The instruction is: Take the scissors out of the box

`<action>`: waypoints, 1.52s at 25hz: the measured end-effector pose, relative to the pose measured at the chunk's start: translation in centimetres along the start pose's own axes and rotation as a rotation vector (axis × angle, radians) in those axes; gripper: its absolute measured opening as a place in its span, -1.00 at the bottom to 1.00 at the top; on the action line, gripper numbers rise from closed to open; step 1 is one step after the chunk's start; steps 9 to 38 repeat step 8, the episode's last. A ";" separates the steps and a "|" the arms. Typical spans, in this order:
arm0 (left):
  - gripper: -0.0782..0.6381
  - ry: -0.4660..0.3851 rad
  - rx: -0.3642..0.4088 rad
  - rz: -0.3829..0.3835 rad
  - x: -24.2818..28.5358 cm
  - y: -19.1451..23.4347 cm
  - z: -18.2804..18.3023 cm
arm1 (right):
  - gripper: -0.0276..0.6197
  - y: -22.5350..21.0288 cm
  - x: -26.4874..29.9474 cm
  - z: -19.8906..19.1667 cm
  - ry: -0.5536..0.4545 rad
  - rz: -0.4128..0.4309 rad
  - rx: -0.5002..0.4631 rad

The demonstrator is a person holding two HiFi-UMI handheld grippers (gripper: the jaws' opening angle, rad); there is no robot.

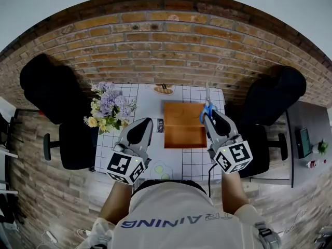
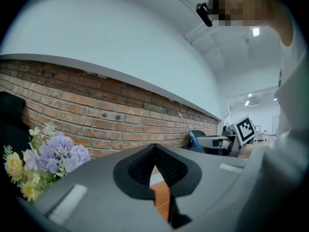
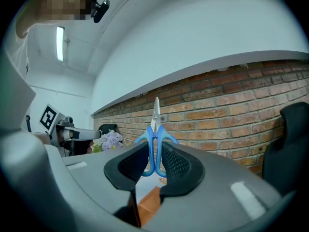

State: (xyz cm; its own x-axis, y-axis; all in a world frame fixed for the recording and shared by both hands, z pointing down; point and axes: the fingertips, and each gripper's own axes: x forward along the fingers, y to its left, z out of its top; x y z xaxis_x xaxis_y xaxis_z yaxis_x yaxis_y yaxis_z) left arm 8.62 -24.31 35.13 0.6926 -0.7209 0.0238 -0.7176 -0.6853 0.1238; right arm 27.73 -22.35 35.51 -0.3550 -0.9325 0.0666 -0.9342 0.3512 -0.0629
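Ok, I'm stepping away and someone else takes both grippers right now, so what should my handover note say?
Right gripper: shut on the scissors at their blue handles, blades toward the brick wall.
Left gripper: shut and empty, over the table to the left of the box.
Scissors: in the air, near the box's right edge in the head view.
Done: the scissors appear lifted out of the box.
Left: probably set them on the table beside the box, then open the right jaws.
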 end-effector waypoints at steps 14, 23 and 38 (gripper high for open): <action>-0.78 0.012 0.010 0.004 0.0 0.0 -0.6 | -0.59 0.2 0.3 -0.3 0.007 0.009 -0.002; -0.78 0.012 0.010 0.004 0.0 0.0 -0.6 | -0.59 0.2 0.3 -0.3 0.007 0.009 -0.002; -0.78 0.012 0.010 0.004 0.0 0.0 -0.6 | -0.59 0.2 0.3 -0.3 0.007 0.009 -0.002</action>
